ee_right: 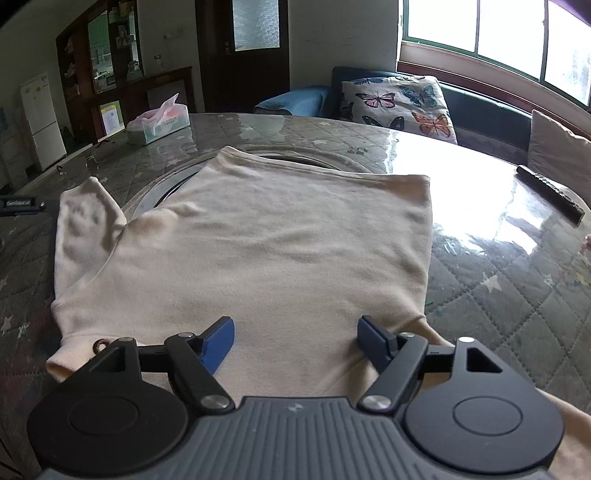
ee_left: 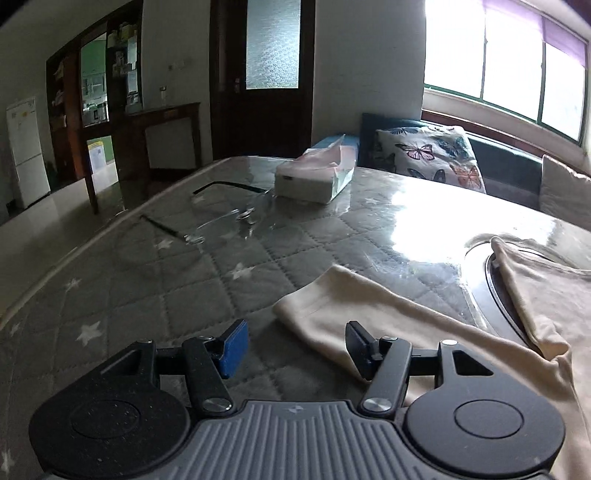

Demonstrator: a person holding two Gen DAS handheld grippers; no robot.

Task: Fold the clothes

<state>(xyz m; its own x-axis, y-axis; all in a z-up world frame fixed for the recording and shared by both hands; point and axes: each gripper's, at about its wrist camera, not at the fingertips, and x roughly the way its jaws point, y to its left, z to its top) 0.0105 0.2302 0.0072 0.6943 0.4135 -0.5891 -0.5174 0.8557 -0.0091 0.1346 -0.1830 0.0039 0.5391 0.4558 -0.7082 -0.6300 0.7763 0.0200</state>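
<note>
Daylight is pouring through a wide window (ee_right: 498, 33) with green frames, glaring off the glossy quilted surface (ee_left: 221, 266) printed with stars. Beneath the window a dark sofa (ee_right: 480, 107) is carrying a butterfly cushion (ee_right: 399, 103) and a plain pale cushion (ee_right: 554, 147). A dark wooden door (ee_left: 262, 74) with a frosted glass pane is standing in the white wall (ee_left: 362, 66). To its left a dark cabinet (ee_left: 92, 81) with shelves is lining the wall, and a white fridge (ee_left: 26, 147) is standing on the pale shiny floor (ee_left: 55, 221).
</note>
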